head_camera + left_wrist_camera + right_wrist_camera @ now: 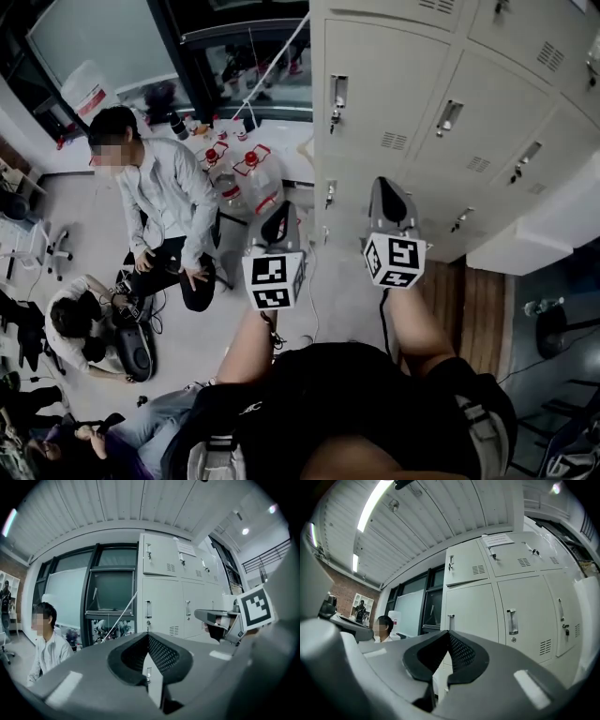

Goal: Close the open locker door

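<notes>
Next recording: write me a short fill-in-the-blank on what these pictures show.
The left gripper and right gripper both have jaws ____, nothing between them.
The locker door straight ahead of the right gripper is ____.
The person in the white shirt is ____, apart from the lockers.
Missing: shut; closed; sitting.

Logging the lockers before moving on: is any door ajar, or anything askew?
Nothing stands out. Every locker door in view sits flush and shut. The left gripper and right gripper are both shut and empty.
</notes>
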A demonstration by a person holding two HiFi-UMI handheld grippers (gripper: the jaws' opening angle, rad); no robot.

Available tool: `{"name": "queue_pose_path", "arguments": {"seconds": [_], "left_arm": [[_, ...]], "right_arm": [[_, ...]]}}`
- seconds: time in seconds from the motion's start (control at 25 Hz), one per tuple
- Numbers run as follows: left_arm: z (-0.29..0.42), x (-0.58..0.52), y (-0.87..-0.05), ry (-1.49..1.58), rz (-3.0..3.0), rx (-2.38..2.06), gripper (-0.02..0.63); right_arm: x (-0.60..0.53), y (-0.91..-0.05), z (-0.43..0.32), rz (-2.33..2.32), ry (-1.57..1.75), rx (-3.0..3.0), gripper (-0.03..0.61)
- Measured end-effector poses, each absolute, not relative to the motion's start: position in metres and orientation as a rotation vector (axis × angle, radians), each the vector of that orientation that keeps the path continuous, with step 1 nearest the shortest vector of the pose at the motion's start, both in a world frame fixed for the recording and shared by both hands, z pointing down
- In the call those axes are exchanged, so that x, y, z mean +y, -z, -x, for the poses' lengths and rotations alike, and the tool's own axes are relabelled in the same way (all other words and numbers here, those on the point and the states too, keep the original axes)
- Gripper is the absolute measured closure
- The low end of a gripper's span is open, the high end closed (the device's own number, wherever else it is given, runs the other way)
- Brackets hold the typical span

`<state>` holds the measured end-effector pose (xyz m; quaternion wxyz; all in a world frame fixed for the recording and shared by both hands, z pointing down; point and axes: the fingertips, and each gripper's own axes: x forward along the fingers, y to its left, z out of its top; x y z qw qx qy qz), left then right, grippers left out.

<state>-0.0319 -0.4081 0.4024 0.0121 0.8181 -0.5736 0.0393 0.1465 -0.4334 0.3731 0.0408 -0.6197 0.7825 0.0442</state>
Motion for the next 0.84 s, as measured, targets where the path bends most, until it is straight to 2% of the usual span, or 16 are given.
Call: {"name": "queue_pose_path", "arguments": {"seconds": [0.84], "left_arm": [[-0.017, -0.387, -0.391, -0.075, -2.639, -1.719, 0.614]], "right_arm": [[-0.406, -0.361, -0.174, 1.857, -0.186, 2.389, 0.569]]}}
